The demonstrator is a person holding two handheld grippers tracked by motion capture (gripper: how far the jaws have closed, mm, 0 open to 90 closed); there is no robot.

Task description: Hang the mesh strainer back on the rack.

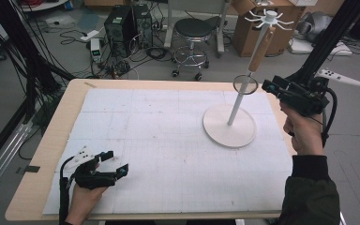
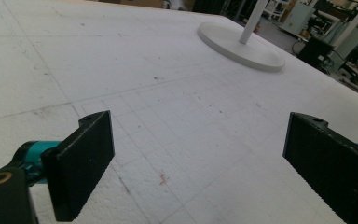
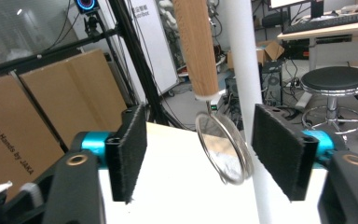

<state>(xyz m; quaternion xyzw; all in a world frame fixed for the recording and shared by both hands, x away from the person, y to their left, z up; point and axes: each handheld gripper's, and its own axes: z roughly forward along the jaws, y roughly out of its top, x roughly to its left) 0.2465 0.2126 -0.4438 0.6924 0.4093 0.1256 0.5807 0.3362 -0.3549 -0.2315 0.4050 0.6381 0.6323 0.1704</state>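
right gripper (image 3: 200, 154) open around hanging strainer (image 3: 223, 149)

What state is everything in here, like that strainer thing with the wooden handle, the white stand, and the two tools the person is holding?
Strainer: hanging from the stand's top hooks, wooden handle up, metal ring down, beside the pole.
White stand: upright on the table mat.
Right hand-held gripper: open, jaws either side of the strainer's ring, not pressing it.
Left hand-held gripper: open, nothing between its jaws, low over the mat.

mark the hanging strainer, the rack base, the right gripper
Wooden-handled round metal strainer (image 3: 223, 149): right gripper view, mesh ring.
White round rack base (image 1: 218, 126): high view, bare disc left of pole.
Right gripper (image 3: 200, 151): right gripper view, midway between open jaws.
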